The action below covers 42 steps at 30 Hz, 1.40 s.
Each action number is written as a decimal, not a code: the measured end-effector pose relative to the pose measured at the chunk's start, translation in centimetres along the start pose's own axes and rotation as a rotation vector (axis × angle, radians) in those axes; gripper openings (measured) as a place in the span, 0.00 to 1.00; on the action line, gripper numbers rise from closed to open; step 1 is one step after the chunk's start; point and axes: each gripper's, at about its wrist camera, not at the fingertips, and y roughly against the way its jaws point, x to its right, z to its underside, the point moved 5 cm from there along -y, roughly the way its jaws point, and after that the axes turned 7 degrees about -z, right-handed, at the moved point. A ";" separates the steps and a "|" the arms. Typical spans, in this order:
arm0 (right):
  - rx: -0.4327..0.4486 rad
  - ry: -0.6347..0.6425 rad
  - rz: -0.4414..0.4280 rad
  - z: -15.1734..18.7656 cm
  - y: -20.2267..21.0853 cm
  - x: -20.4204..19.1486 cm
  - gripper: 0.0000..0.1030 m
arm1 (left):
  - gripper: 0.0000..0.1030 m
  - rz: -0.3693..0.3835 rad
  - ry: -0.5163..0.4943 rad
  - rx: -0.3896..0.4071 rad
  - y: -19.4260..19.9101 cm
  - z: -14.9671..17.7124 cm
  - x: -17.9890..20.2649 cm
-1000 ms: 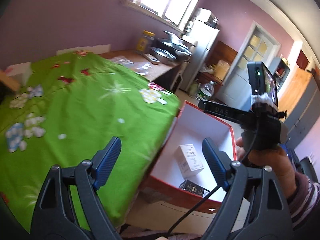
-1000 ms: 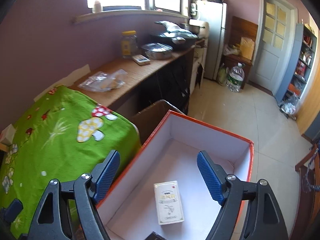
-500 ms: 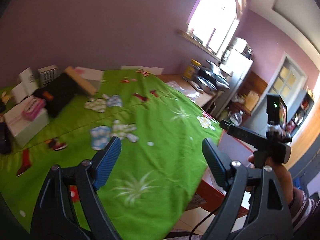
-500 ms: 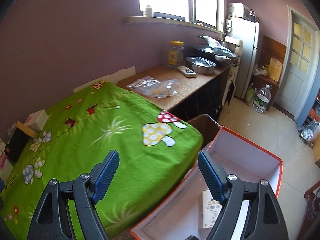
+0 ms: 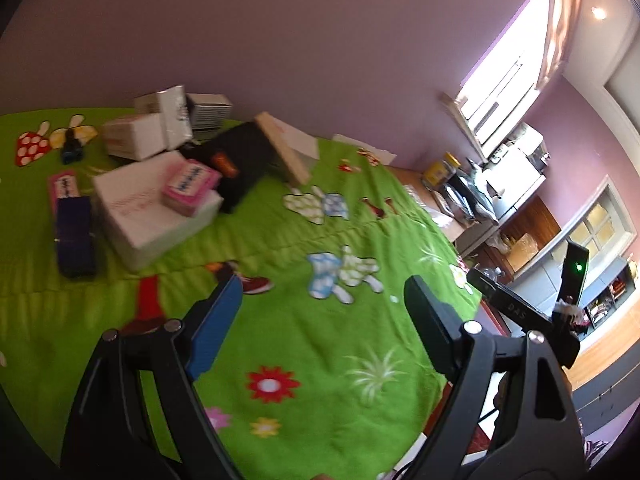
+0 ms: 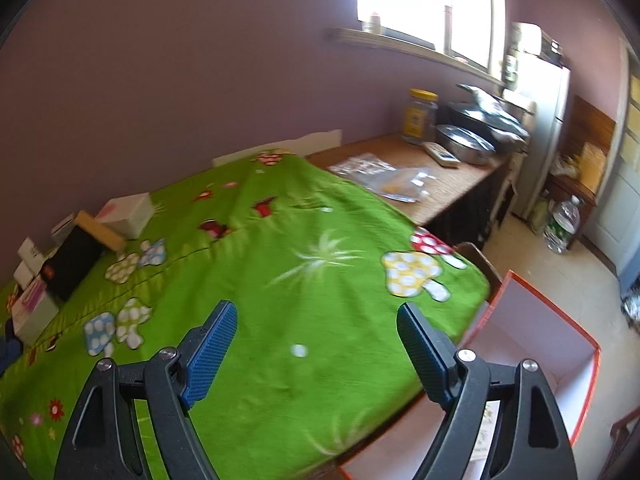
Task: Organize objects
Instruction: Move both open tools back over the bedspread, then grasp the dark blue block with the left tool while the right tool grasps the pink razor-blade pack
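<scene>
We hold the left gripper (image 5: 320, 316) over the green cloth-covered table (image 5: 304, 360) with its blue-padded fingers (image 5: 212, 328) spread wide and nothing between them. The right gripper (image 6: 316, 344) hangs above the same green cloth, its fingers (image 6: 212, 350) likewise spread apart and empty.

Toward the table's far left corner, against the purple wall (image 5: 280, 40), sits the cluster of things to be sorted: a large white flat cardboard box (image 5: 152, 216) with a small pink carton (image 5: 190, 186) resting on top of it, a dark blue rectangular box (image 5: 74, 236) just beside its left edge, a black box with an orange label (image 5: 240, 168) near its far side, a tan wooden board (image 5: 282, 148) leaning tilted against the black box, and several white boxes (image 5: 138, 136) behind them.

Off the table's right edge, on the tiled floor, stands an open orange-rimmed white storage box (image 6: 536, 344); a pale printed carton (image 6: 486, 436) lies inside it, mostly hidden behind the right gripper.
</scene>
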 end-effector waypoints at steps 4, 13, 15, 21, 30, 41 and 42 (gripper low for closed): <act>-0.012 0.033 -0.033 -0.2 -0.9 -2.3 0.81 | 0.83 -0.054 -0.013 -0.025 0.1 -1.7 -1.9; -0.074 0.095 -0.232 -1.2 -3.2 -8.8 0.81 | 0.83 -0.194 0.018 -0.033 0.6 -6.5 -7.6; -0.079 0.122 -0.279 -1.4 -3.5 -10.7 0.81 | 0.82 -0.219 0.026 -0.041 0.1 -7.3 -8.8; -0.079 0.204 -0.350 -2.3 -4.1 -14.7 0.81 | 0.75 -0.306 0.101 -0.049 -0.6 -8.9 -13.3; -0.120 0.220 -0.384 -3.5 -7.9 -17.1 0.81 | 0.54 -0.433 0.332 -0.035 -3.4 -10.4 -20.1; -0.157 0.273 -0.380 -4.2 -11.4 -18.8 0.81 | 0.44 -0.260 0.170 -0.151 -8.5 -8.6 -14.0; -0.154 0.272 -0.383 -4.2 -11.4 -18.8 0.81 | 0.44 -0.251 0.152 -0.158 -8.7 -8.3 -13.4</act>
